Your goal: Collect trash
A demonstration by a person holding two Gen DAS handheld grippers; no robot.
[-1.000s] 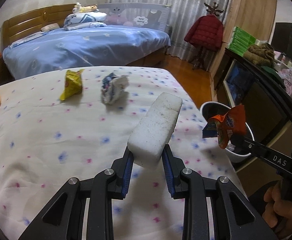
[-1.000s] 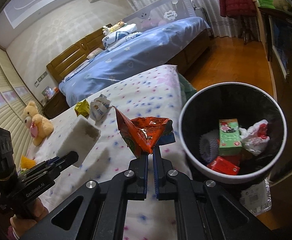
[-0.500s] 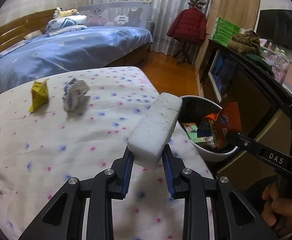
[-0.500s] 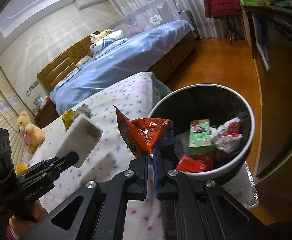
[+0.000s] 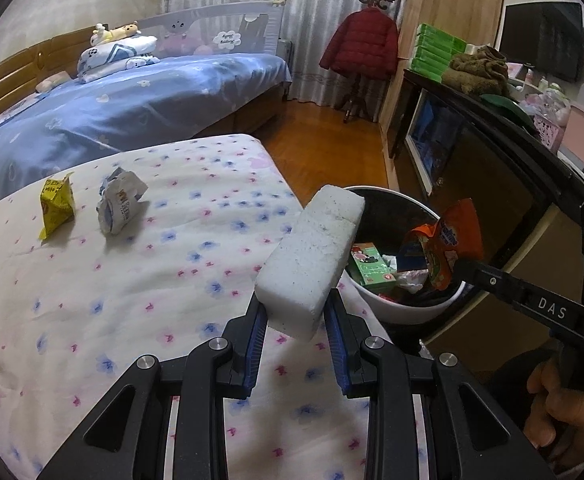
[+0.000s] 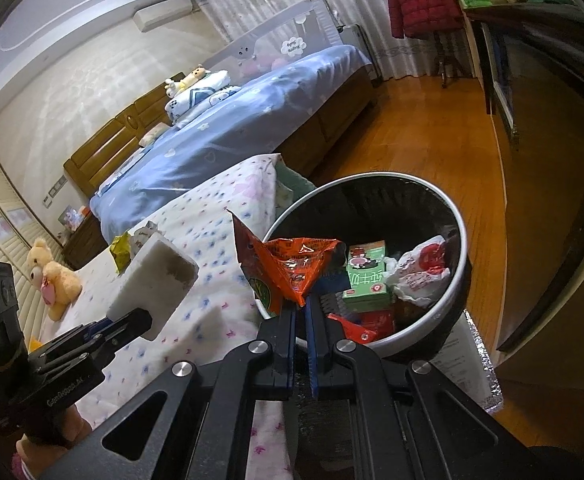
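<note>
- Clamping a white foam block (image 5: pixel 312 256) by its near end between the blue pads of the left gripper (image 5: pixel 295 312), block jutting up and forward over the bedspread edge, its far tip reaching the bin's rim.
- Pinching an orange snack wrapper (image 6: pixel 292 268) by its lower corner in the right gripper (image 6: pixel 301 312), jaws pressed nearly together on the foil, wrapper hanging above the near rim of the bin.
- Showing the same wrapper (image 5: pixel 448 248) from the left view, held out over the bin's mouth.
- Sitting on the wooden floor just beside the bed: a round trash bin (image 6: pixel 458 280) with a white rim and dark inside.
- Lying inside it: a green carton (image 6: pixel 366 280), a crumpled white-and-red bag (image 6: pixel 420 276), red packaging (image 6: pixel 376 322).
- Waiting on the flower-print bedspread (image 5: pixel 92 288), well apart from the bin: a yellow wrapper (image 5: pixel 55 208) and, just beside it, a crumpled white wrapper (image 5: pixel 121 206).
- Gripping the right handle at the lower right, a hand (image 5: pixel 556 408).
- Resting near the bed's far edge, a teddy bear (image 6: pixel 52 276).
- Hanging on a coat stand behind, a red jacket (image 5: pixel 360 48).
</note>
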